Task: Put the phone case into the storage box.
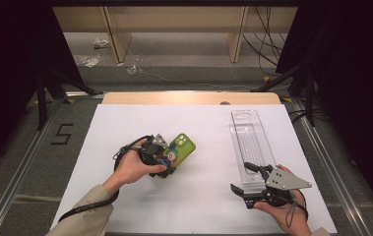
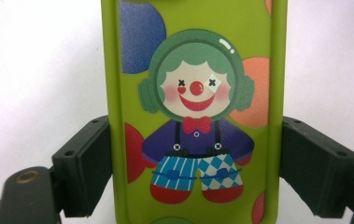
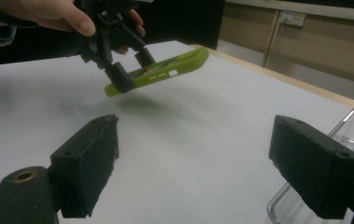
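A green phone case (image 1: 180, 149) printed with a clown (image 2: 195, 116) is held just above the white table, its shadow below it. My left gripper (image 1: 167, 160) is shut on the case's lower end, one black jaw pressing each long side (image 2: 195, 172). In the right gripper view the case (image 3: 165, 70) hangs tilted in the left gripper (image 3: 129, 71), with a hand above it. My right gripper (image 1: 242, 178) stands open at the front right, nothing between its jaws (image 3: 193, 172), pointing left toward the case.
A long clear plastic tray (image 1: 247, 137) lies lengthwise on the right side of the white table sheet (image 1: 125, 123), its near end right beside my right gripper; a corner of it (image 3: 352, 135) is in the right gripper view. Cables and table legs lie beyond the far edge.
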The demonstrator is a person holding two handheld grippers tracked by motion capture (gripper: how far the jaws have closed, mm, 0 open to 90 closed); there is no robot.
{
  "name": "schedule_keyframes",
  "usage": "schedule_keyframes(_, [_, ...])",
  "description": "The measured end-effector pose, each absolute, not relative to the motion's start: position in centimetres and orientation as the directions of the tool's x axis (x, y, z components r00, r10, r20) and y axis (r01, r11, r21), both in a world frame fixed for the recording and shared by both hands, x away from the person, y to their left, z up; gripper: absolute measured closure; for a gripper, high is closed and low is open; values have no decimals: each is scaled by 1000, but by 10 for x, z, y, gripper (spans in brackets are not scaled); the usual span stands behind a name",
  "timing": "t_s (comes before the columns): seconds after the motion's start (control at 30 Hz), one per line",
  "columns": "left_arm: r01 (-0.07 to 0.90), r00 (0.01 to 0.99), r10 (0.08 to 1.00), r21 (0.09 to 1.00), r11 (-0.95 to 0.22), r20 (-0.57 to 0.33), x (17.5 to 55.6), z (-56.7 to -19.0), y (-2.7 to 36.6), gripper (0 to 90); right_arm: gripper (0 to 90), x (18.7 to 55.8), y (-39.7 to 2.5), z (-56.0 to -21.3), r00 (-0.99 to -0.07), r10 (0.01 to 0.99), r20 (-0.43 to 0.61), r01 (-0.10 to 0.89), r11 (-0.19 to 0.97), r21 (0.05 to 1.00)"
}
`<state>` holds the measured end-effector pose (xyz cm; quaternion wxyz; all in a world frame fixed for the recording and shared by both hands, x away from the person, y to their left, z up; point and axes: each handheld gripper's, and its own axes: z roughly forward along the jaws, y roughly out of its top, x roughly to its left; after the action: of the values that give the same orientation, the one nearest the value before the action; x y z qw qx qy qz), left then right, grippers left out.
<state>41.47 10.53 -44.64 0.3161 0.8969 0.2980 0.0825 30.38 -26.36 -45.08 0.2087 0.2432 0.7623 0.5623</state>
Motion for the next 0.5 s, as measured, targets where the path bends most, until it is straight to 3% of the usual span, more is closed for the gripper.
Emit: schedule_keyframes(0.5, [487,784,616,692,-532,-78,400,-448,115,164,169,304,-263,-450,-789,613,-38,142,243,960])
